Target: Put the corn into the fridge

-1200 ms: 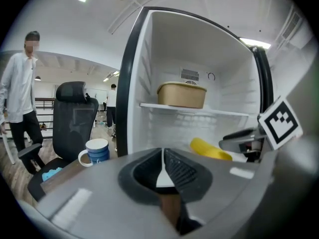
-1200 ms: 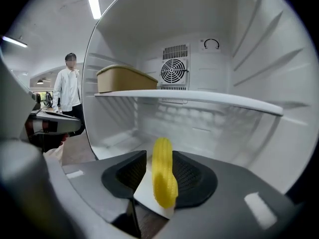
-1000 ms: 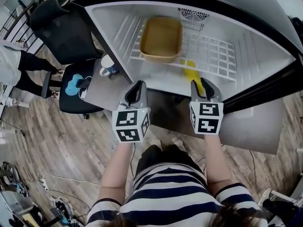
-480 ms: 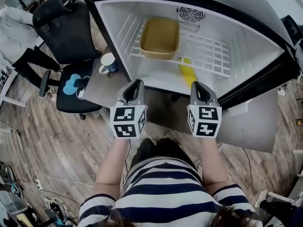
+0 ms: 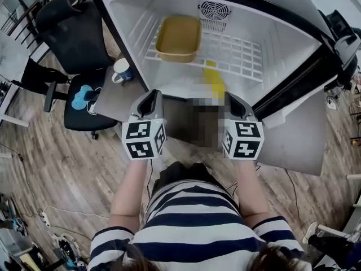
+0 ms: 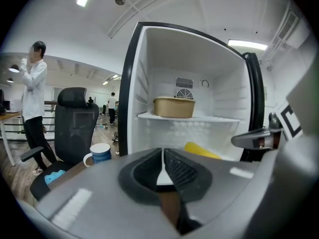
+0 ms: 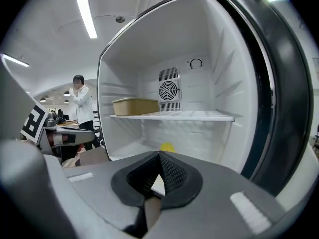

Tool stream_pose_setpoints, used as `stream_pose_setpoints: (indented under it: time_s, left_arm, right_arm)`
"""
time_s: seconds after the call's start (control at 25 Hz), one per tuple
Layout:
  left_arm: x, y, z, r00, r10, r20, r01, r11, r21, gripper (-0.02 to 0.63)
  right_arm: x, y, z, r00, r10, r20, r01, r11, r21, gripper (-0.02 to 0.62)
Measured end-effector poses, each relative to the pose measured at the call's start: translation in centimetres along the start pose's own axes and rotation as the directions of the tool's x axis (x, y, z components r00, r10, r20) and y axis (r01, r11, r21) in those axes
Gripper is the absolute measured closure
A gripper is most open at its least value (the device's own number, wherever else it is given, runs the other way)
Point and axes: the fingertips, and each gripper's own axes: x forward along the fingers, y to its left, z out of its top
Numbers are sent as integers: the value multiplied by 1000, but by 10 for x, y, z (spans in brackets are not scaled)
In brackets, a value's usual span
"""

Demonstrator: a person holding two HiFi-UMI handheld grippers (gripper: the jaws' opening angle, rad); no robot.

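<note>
Head view shows the corn (image 5: 213, 79) already inside the fridge (image 5: 127, 33). It lies on the fridge floor just under the front edge of the wire shelf (image 5: 237, 55), with nothing touching it. As I judge it, the placing step is done and the task is all but finished.

Both grippers hang just outside the fridge opening, apart from the corn. The right gripper (image 5: 234, 99) has its jaws pressed together with nothing between them. In its own view the corn is only a yellow end deep in the fridge. The left gripper (image 5: 150, 97) is likewise closed and empty.

The next move probably calls for no more than a straight pull back from the fridge, with both grippers kept clear of its rim.
</note>
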Motion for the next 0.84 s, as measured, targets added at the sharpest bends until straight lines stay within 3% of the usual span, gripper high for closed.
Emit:
stream_pose_setpoints:
  time_s: [0.84]
  left_arm:
    - [-23, -16, 12, 996, 73, 42, -72, 997, -37, 606]
  right_arm:
    - [-11, -8, 2, 996, 84, 28, -84, 996, -25, 600]
